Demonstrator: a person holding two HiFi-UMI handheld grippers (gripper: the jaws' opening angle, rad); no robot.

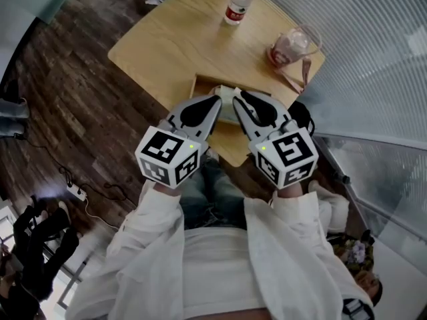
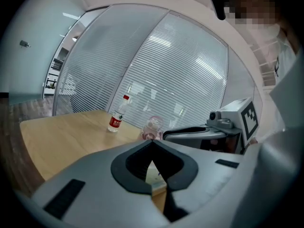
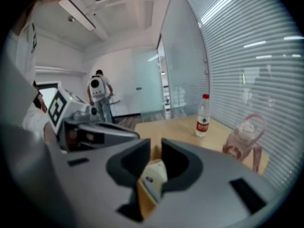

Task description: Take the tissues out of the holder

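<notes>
A pale tissue pack [image 1: 225, 93] lies in a shallow wooden holder [image 1: 200, 84] at the near edge of the wooden table [image 1: 173, 39]. Both grippers hover just above it, tips close together. My left gripper [image 1: 219, 101] has its jaws touching at the tip, with nothing between them; the left gripper view shows the tissue pack [image 2: 154, 175] below the left gripper [image 2: 152, 142]. My right gripper [image 1: 237, 97] stands open by a narrow gap. Under the right gripper [image 3: 156, 148], the right gripper view shows the tissue pack [image 3: 154, 175] and the holder's wood [image 3: 142, 198].
A water bottle [image 1: 238, 5] stands at the table's far side, a pink handled jug [image 1: 292, 44] to its right. Glass walls with blinds [image 1: 373, 52] run along the right. A power strip and cables [image 1: 73, 192] lie on the dark floor. A person [image 3: 99, 91] stands far off.
</notes>
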